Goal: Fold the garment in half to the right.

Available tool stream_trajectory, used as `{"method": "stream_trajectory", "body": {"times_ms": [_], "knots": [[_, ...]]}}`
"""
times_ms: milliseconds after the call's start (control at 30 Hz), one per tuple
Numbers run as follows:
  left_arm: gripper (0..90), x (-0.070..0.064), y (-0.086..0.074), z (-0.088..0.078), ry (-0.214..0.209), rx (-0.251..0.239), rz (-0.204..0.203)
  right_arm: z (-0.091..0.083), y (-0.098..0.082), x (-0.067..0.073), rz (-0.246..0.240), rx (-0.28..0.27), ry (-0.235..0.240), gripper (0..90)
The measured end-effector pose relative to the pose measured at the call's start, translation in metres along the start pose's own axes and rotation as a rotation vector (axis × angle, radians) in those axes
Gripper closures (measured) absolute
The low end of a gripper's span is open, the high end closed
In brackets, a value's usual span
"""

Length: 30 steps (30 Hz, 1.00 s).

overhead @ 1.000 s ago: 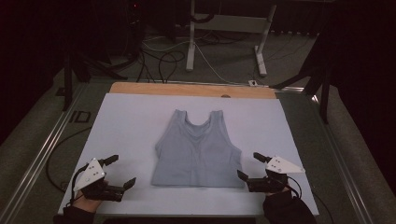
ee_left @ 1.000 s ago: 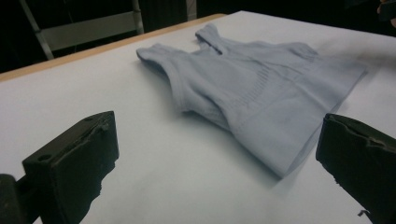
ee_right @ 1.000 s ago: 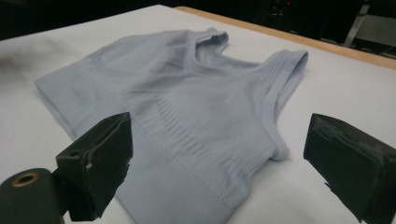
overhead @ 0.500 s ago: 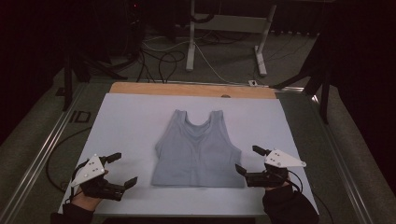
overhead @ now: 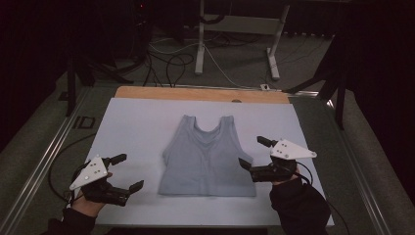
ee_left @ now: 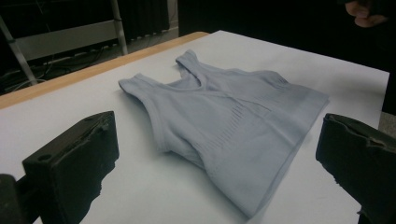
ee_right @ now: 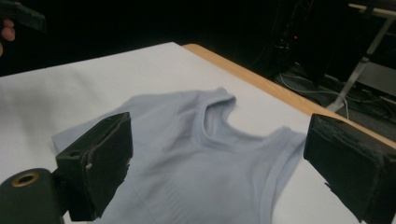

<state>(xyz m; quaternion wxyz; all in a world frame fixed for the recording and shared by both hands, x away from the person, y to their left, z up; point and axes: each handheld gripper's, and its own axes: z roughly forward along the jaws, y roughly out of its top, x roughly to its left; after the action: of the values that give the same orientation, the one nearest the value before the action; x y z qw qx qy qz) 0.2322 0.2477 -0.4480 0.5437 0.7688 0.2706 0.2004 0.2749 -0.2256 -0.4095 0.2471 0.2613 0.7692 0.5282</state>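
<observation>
Between open tongs — grey top (overhead: pixel 207 156)

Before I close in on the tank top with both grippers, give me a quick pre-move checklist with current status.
1. Tank top lies flat on the white table sheet, straps away from the person: ok.
2. Left gripper jaws open, holding nothing: ok.
3. Right gripper jaws open, holding nothing: ok.
4. Right gripper close beside the garment's side edge: ok.
5. Left gripper close to its side edge: not ok, a stretch of bare sheet lies between them.
6. Right lower jaw touching the fabric: cannot tell.
</observation>
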Motion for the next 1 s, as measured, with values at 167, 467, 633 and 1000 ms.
{"method": "stream_trajectory", "body": {"times_ms": [167, 467, 633, 1000], "knots": [[0.0, -0.002, 0.006, 0.002, 0.001, 0.004, 0.004, 0.013, 0.018, -0.002, -0.026, -0.007, 0.013, 8.3], [0.0, -0.007, 0.011, 0.009, 0.009, 0.018, 0.000, 0.045, 0.037, -0.004, -0.021, -0.019, 0.066, 8.3], [0.0, -0.010, 0.013, 0.014, 0.004, 0.028, 0.002, 0.062, 0.043, -0.005, -0.016, -0.031, 0.069, 8.3], [0.0, -0.017, 0.011, 0.033, 0.011, 0.049, -0.015, 0.094, 0.050, -0.011, -0.024, -0.017, 0.077, 8.3]]}}
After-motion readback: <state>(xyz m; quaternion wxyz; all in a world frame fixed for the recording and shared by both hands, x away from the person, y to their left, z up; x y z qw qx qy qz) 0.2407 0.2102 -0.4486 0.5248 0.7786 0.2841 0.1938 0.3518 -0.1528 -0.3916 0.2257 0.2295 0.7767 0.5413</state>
